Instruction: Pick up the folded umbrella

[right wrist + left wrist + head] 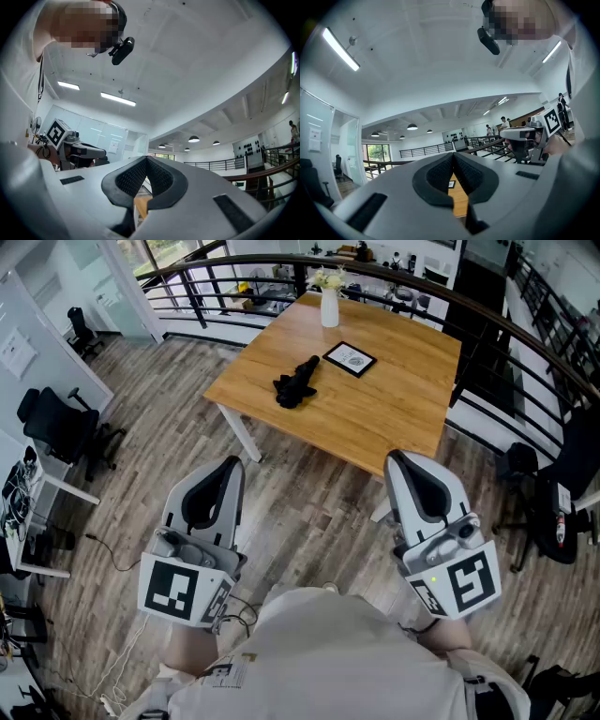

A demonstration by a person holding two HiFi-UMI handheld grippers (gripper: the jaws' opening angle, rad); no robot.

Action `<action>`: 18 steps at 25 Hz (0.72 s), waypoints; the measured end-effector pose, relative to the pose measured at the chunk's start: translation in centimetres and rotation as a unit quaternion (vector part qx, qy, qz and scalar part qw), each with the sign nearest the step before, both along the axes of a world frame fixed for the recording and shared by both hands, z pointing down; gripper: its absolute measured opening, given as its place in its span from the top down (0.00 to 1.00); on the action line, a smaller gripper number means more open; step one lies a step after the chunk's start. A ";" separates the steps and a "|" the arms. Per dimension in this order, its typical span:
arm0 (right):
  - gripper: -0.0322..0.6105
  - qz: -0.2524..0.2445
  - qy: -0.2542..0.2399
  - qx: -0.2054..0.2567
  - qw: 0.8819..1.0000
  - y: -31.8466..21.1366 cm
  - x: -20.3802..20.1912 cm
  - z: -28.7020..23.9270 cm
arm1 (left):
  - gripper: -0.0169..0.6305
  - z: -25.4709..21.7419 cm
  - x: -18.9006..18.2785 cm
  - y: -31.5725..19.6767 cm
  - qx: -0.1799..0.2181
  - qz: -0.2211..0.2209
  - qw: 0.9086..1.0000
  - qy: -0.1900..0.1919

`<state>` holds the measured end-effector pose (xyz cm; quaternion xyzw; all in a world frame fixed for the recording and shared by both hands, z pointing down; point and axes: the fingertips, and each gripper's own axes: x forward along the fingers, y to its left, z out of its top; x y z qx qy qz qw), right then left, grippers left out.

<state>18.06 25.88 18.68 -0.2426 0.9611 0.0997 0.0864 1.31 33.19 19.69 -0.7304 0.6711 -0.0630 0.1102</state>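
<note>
Left tool (225, 471) and right tool (401, 461) hover with jaws closed and empty, well short of the umbrella (295, 382) lying on the worktop (375, 418).

You are looking down at a wooden desk (375, 418) that is standing on a grey plank floor (300, 507) and filling the upper middle of the frame. A black folded umbrella (296, 383) is lying left of the desk's centre. A dark-framed picture (350, 359) is lying flat near the umbrella, to its upper right and apart from it. A white vase (329, 307) of flowers is standing upright near the top edge.
</note>
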 end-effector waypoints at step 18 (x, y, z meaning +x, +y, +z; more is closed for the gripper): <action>0.91 0.001 0.000 -0.011 1.000 -1.9 1.0 0.6 | 0.95 0.5 0.1 -2.0 -0.012 0.014 1.000 0.003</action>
